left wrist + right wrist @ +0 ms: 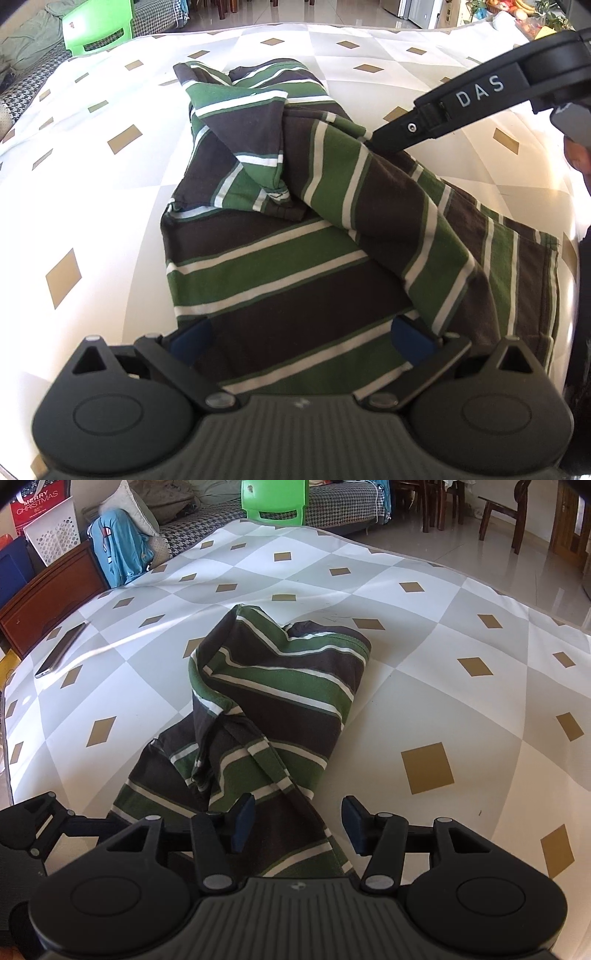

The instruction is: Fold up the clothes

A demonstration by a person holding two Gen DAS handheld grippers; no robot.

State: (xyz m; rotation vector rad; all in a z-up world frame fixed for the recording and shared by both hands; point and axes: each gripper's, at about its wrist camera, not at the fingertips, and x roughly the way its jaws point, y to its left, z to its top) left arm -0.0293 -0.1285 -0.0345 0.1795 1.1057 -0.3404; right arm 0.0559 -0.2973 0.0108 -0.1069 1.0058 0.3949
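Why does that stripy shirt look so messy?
The striped shirt lies crumpled and twisted on the patterned table cover, one side flopped over the middle and a sleeve bunched up. It isn't folded flat yet. Nothing looks torn or spilled.

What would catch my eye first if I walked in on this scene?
A rumpled striped shirt in green, brown and white lies in a heap mid-table, on a tablecloth of grey and white diamonds with gold lozenges. Two black grippers bend over it: the left gripper with its fingers spread wide across the near hem, the right gripper open over a fold. Behind the table stands a bright green plastic chair.
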